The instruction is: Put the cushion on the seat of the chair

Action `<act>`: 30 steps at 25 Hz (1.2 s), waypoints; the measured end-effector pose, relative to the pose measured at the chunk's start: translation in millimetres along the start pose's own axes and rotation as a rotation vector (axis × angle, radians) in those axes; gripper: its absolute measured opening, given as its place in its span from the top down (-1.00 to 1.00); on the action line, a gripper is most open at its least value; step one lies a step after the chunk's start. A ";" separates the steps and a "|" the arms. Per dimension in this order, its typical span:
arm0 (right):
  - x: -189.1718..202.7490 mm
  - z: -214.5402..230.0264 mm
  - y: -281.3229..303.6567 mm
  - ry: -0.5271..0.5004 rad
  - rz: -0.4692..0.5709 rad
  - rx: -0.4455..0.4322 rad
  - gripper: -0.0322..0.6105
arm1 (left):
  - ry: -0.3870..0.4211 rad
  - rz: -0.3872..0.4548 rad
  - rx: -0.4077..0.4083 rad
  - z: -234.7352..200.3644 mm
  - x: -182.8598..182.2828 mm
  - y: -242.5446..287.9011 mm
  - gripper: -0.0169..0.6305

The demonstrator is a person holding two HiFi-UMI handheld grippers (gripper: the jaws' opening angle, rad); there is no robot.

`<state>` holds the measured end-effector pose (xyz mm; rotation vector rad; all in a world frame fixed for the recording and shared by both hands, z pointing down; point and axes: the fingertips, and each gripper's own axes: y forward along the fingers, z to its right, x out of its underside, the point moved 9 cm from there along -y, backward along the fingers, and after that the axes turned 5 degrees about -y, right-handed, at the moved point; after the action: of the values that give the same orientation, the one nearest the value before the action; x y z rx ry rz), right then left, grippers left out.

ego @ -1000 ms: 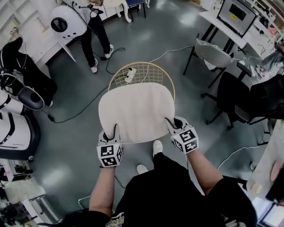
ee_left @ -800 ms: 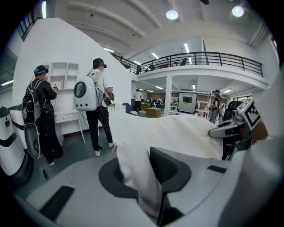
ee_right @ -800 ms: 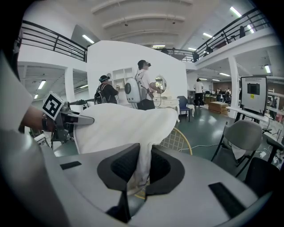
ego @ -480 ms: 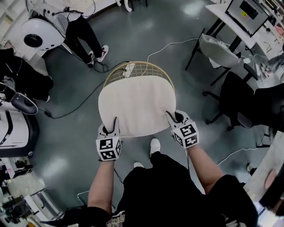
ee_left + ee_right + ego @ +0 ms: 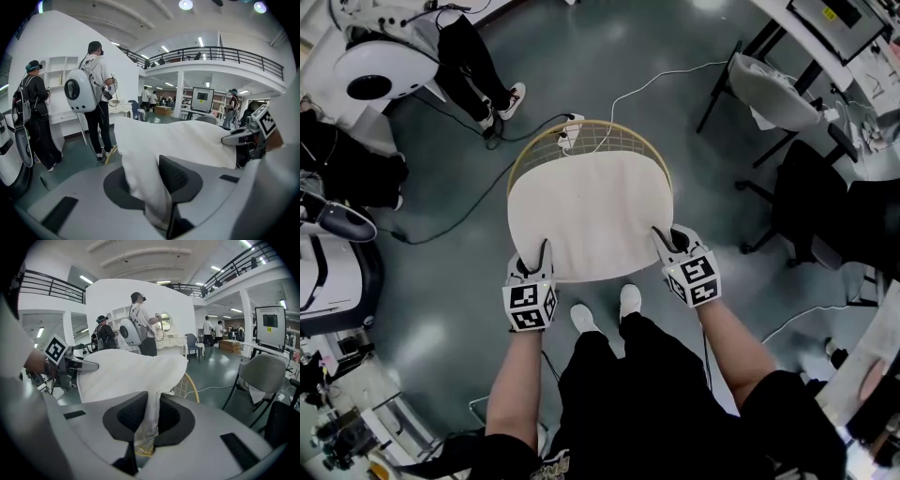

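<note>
cushion: cream, held flat over the chair, covers most of the seat; can't tell if it touches the seat.
chair: round, gold wire mesh; only the far rim shows past the cushion's far edge. Right gripper view shows the rim just below the cushion's drooping corner.
left hand-held gripper: clenched on the cushion's near-left edge; left gripper view shows fabric bunched btwn the jaws, pressed to the dark pad.
right hand-held gripper: clenched on the near-right edge; right gripper view shows a thin fold pinched btwn both pads, mesh visible under it.
shoes: the holder's white pair, on the floor just near of the cushion.
power strip: white, w/ cable, on the floor under the chair's far rim.
grey chair: far right, well apart.
backpack: white, round, on a standing person's back, far left.
</note>
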<state>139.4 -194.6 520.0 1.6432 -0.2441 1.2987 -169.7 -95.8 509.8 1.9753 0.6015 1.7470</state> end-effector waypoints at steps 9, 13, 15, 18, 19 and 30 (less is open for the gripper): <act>47.6 3.9 37.8 0.029 -0.056 0.040 0.73 | 0.006 -0.065 0.052 -15.2 38.3 50.3 0.61; 74.3 -0.5 63.5 0.040 -0.092 0.053 0.73 | 0.013 -0.097 0.076 -29.1 65.1 75.6 0.61; 91.8 1.2 75.7 0.049 -0.106 0.060 0.73 | 0.011 -0.113 0.079 -31.5 83.4 91.8 0.61; 116.1 -0.5 98.4 0.058 -0.133 0.073 0.73 | -0.006 -0.145 0.085 -42.1 112.3 116.1 0.60; 123.4 -1.7 106.6 0.060 -0.144 0.078 0.73 | -0.014 -0.157 0.089 -46.7 121.4 123.8 0.60; 198.5 1.0 186.3 0.086 -0.227 0.106 0.73 | 0.000 -0.231 0.098 -74.6 198.1 199.2 0.59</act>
<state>96.6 -209.2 788.5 1.6460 0.0632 1.2213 -214.7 -139.4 793.6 1.8841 0.8924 1.6044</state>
